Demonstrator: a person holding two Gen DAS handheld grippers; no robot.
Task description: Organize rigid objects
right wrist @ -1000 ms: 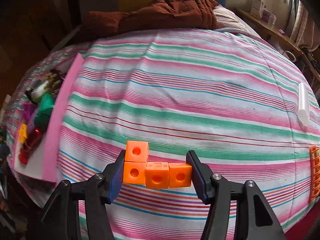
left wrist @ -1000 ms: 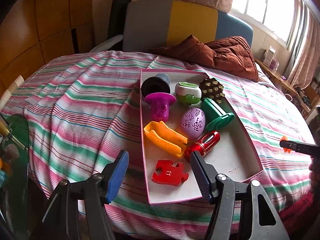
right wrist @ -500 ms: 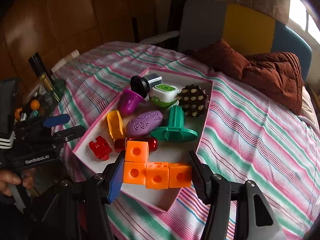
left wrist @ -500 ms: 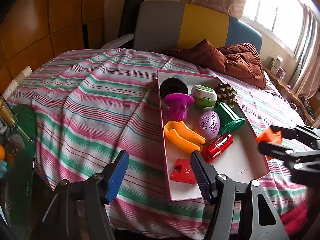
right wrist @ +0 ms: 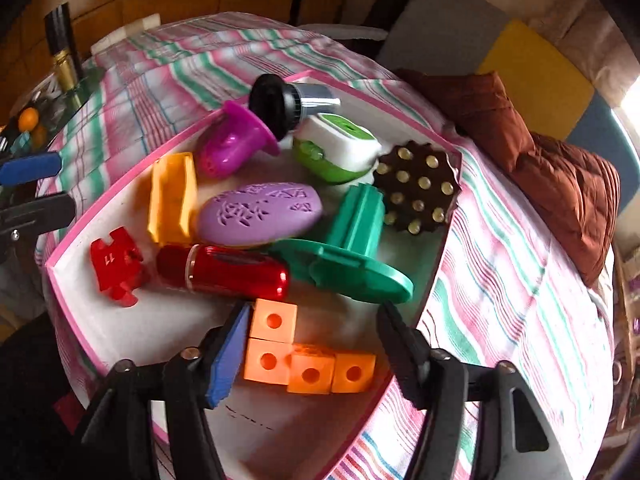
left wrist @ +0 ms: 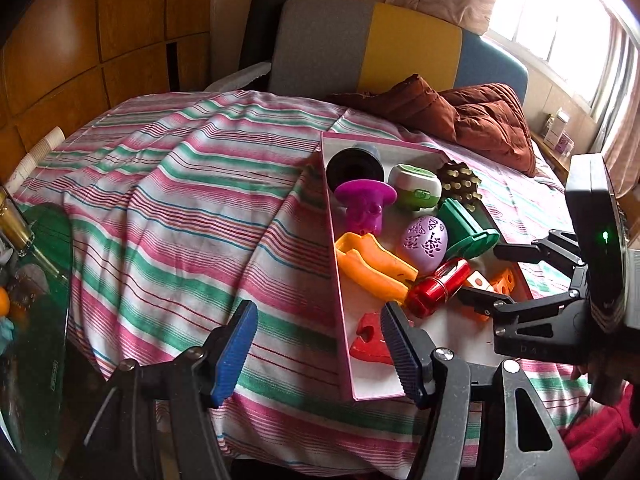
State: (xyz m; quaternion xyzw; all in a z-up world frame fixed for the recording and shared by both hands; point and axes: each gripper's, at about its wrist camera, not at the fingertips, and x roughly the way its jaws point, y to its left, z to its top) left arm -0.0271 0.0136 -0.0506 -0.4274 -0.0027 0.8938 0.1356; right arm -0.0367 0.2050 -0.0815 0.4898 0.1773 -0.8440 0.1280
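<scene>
An L-shaped piece of orange cubes (right wrist: 304, 354) lies on the white floor of the pink-rimmed tray (right wrist: 120, 184), between the fingers of my right gripper (right wrist: 310, 356), whose jaws stand wider than the piece; a gap shows at the right finger. It also shows in the left wrist view (left wrist: 498, 282) beside my right gripper (left wrist: 486, 280). My left gripper (left wrist: 318, 354) is open and empty at the tray's near left edge (left wrist: 340, 320).
The tray holds a red cylinder (right wrist: 224, 272), red puzzle piece (right wrist: 114, 264), purple egg (right wrist: 260, 214), green flanged part (right wrist: 348, 256), orange clip (right wrist: 172, 198), magenta cup (right wrist: 236, 140), spiky brown ball (right wrist: 418, 188). A brown quilt (left wrist: 480, 120) lies behind. A glass table with bottles (left wrist: 24, 240) stands left.
My right gripper carried the orange cubes from the bare bedspread over to the tray, lowered them onto its floor, and its jaws widened. My left gripper shifted left of the tray.
</scene>
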